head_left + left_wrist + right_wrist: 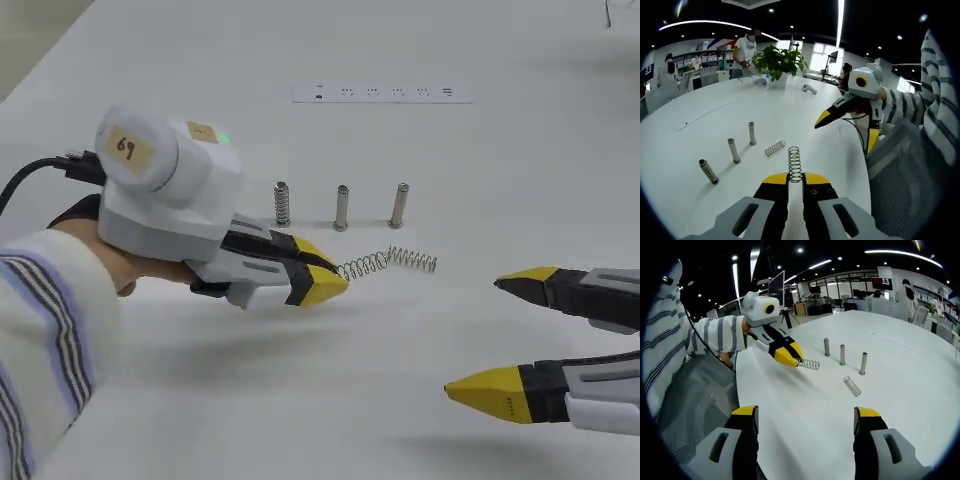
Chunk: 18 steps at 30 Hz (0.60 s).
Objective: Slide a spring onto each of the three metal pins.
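Spring (795, 162) pinched by left gripper (795, 176).

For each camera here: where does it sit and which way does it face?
Head view: on the headset, looking forward and down at the table; striped sleeve, left claw, right claw show.
Left gripper view: on the left claw, looking along jaws shut on a spring, toward the right claw.
Right gripper view: on the right claw, looking between open jaws toward the left claw.
Shared: both gripper views catch the sprung pin and the loose spring.
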Tool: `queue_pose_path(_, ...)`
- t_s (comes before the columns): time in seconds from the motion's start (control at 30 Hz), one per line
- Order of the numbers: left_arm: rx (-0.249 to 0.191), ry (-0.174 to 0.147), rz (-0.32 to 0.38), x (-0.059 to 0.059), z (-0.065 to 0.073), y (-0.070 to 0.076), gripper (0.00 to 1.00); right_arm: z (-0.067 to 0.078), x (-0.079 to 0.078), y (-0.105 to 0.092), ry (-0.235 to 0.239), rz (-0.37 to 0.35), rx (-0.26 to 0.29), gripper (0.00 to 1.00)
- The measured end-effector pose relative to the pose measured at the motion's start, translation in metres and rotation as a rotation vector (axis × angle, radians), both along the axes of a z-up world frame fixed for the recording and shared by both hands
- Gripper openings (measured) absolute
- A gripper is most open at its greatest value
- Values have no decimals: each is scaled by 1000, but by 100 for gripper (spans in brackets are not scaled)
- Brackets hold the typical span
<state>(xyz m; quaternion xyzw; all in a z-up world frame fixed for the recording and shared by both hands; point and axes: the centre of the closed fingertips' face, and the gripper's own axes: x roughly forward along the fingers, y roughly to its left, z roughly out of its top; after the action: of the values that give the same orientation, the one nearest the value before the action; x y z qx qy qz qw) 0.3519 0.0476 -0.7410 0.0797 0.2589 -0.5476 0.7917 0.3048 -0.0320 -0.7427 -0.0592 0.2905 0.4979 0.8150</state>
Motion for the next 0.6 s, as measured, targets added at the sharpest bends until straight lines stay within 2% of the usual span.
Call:
queue_pose_path(0.23,2,18,13,-9,7,6,2,5,4,10,-8,57,23,72)
queue_pose_path(0.43,2,7,28,-17,12,16,2,10,6,18,-18,111,34,64)
queue_pose_path(0.6,-1,16,38,-25,13,22,2,13,6,29,-24,175,37,59)
